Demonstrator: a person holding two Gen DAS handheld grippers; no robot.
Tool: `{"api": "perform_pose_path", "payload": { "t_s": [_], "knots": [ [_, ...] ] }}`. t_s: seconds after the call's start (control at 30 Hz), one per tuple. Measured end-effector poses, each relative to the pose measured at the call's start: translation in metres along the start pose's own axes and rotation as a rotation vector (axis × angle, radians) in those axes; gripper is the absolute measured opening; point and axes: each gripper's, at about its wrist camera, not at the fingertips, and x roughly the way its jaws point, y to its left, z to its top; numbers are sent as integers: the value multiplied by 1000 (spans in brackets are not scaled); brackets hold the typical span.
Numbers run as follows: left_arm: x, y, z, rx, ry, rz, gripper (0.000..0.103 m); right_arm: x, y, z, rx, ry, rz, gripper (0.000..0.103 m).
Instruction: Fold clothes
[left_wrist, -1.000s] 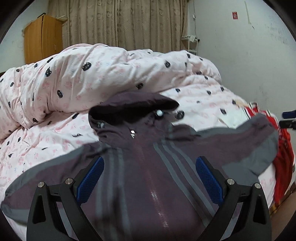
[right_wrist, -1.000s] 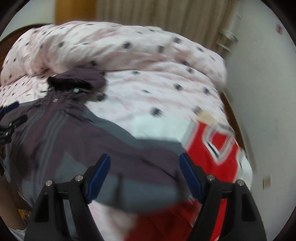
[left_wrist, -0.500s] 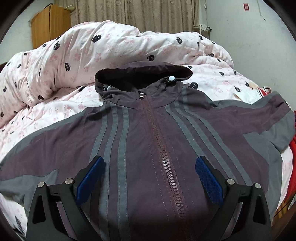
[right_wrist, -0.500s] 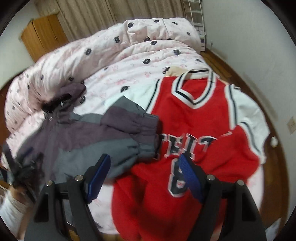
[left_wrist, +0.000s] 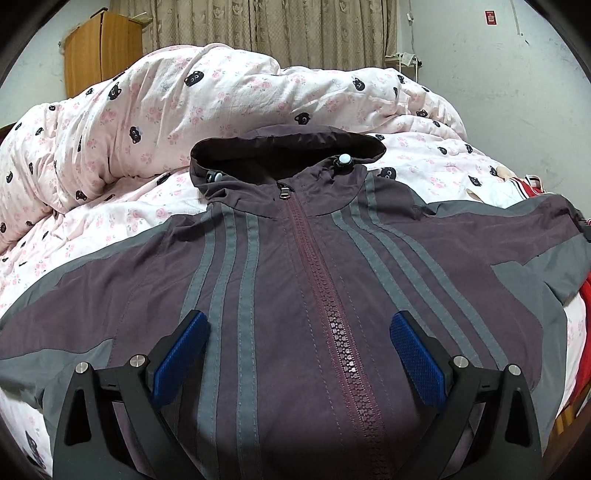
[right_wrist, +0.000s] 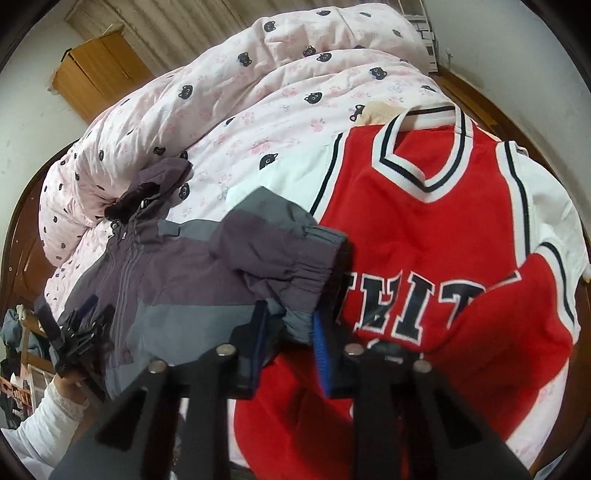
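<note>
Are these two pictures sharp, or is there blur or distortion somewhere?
Left wrist view: sharp, evenly lit; the fisheye bends the jacket and quilt outward, with dark corners. Right wrist view: softer, with slight blur on the jersey lettering and the right tongs; the same curved edges.

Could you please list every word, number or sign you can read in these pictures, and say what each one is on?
Red jersey: large black letters outlined in white across the chest, partly hidden by a fold and the claw; no whole word reads.
Small red sign on the wall: too small to read.
Purple jacket: stripes only, no lettering visible.
</note>
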Motion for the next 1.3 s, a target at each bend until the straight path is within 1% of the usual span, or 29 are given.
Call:
{"api": "perform_pose_path", "payload": {
  "t_s": [0.1, 0.2, 0.37, 0.43, 0.47, 0.5, 0.53, 0.57, 0.6, 0.7, 0.8, 0.9, 0.97, 1.03, 1.07, 1.2, 1.3],
  "knots": [
    [-2, 2, 1, -7, -3, -6, 98, -18, 5, -7, -28, 22, -25, 17],
    [0, 3, 0, -6, 0, -7, 98, -25, 5, -14, -32, 55, -76, 17],
    [3, 4, -1, 1, 7, -1, 98, -2, 8, -13, -65, 79, -194, 19],
    [-1, 6, -1, -3, 3, -4, 98, 4, 13, -12, -86, 86, -250, 22],
    [-4, 7, 0, -7, -2, -7, 98, 4, 17, -12, -100, 88, -278, 25],
    [-8, 9, 0, -11, -6, -11, 98, 2, 22, -13, -120, 80, -328, 29],
    [-14, 11, 2, -12, -22, -8, 98, 0, 28, -13, -140, 71, -383, 43],
    [-20, 14, 3, -13, -38, -6, 98, -4, 34, -13, -162, 50, -460, 58],
    [-27, 18, 5, -14, -55, 0, 98, -9, 38, -14, -177, 30, -502, 61],
    [-40, 36, 9, -25, -84, 30, 98, -26, 60, -16, -236, -61, -531, 61],
    [-53, 60, 11, -45, -98, 81, 98, -26, 95, -19, -308, -110, -473, 61],
    [-67, 93, 7, -82, -98, 144, 98, -25, 131, -22, -381, -155, -408, 61],
    [-77, 120, 2, -112, -97, 198, 98, -12, 157, -23, -414, -153, -358, 61],
    [-85, 148, -3, -156, -96, 232, 98, 6, 185, -28, -463, -143, -309, 61],
    [-92, 168, -7, -189, -98, 261, 98, 16, 199, -32, -491, -137, -289, 61],
    [-110, 220, -21, -217, -102, 381, 98, 59, 247, -45, -582, -118, -219, 61],
    [-118, 252, -34, -214, -75, 458, 98, 89, 268, -55, -617, -92, -188, 61]
  ]
}}
